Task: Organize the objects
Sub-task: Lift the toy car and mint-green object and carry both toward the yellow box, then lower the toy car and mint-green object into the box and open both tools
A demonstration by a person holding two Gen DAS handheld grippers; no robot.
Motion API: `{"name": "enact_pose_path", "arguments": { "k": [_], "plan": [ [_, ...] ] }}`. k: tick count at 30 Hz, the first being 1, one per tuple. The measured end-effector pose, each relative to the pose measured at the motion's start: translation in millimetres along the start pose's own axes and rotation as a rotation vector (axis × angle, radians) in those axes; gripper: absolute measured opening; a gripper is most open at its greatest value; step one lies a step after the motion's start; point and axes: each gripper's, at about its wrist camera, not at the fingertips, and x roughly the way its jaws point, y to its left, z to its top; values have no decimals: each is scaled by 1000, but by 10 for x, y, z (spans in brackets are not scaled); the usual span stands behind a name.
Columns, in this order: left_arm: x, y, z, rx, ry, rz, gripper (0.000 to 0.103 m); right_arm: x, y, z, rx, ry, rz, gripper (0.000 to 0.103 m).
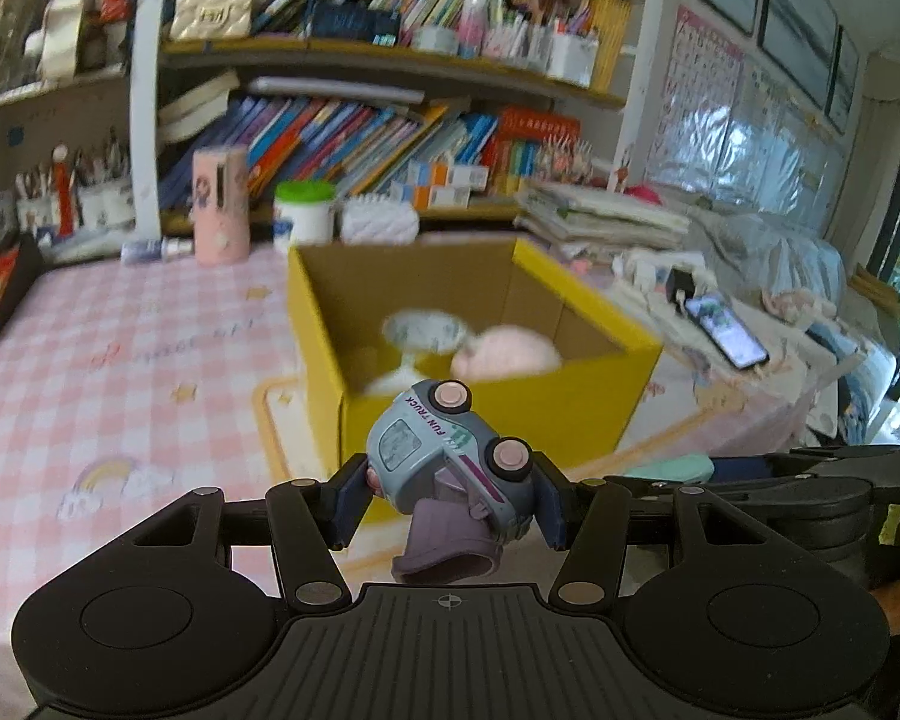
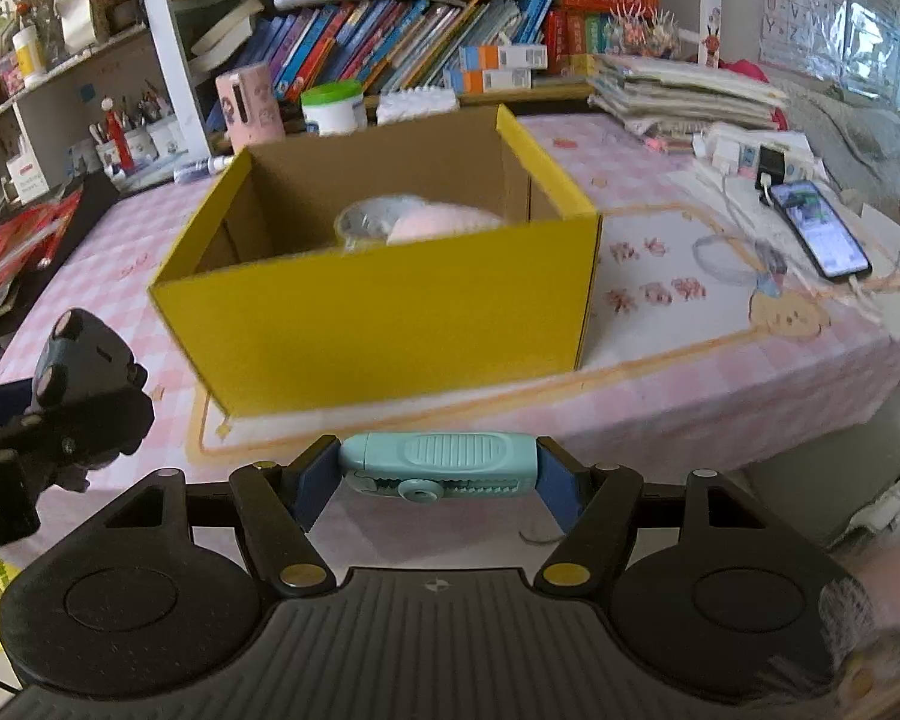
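Box [image 2: 390, 324], yellow and open on top, stands on the bench [image 2: 660, 396] and already holds a pink soft thing [image 2: 444, 222] and a pale round one [image 2: 363, 222]. Left tool [image 1: 450, 498] pinches a toy truck [image 1: 450, 456] by its 2 sides, tilted with wheels up, just in front of the box. Right tool [image 2: 435, 480] pinches a teal clip [image 2: 438, 462] end to end, lying crosswise, also before the box. Both things seem to be held for dropping into it. A pink checked cloth [image 1: 120, 360] covers the bench. Behind the box are full bookshelves [image 1: 360, 138]; right of it lies a phone [image 2: 822, 228].
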Motion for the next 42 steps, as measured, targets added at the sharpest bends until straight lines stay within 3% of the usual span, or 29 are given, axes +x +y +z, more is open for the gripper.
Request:
{"name": "enact_pose_path", "arguments": {
  "k": [10, 17, 21, 26, 42],
  "plan": [
    [492, -234, 479, 64, -68, 33, 54, -2, -466, 685, -7, -211, 3, 67],
    [1061, -272, 650, 49, -2, 116, 54, 234, -653, 1078, -40, -248, 50, 67],
    [1402, -249, 648, 34, 83, 165, 54, 390, -644, 1259, -73, -253, 92, 67],
    [1560, -200, 622, 17, 136, 200, 54, 604, -565, 1416, -118, -233, 154, 67],
    [1680, -284, 589, 115, 155, 295, 57, 1199, -300, 1567, -215, -118, 263, 67]
  ]
}}
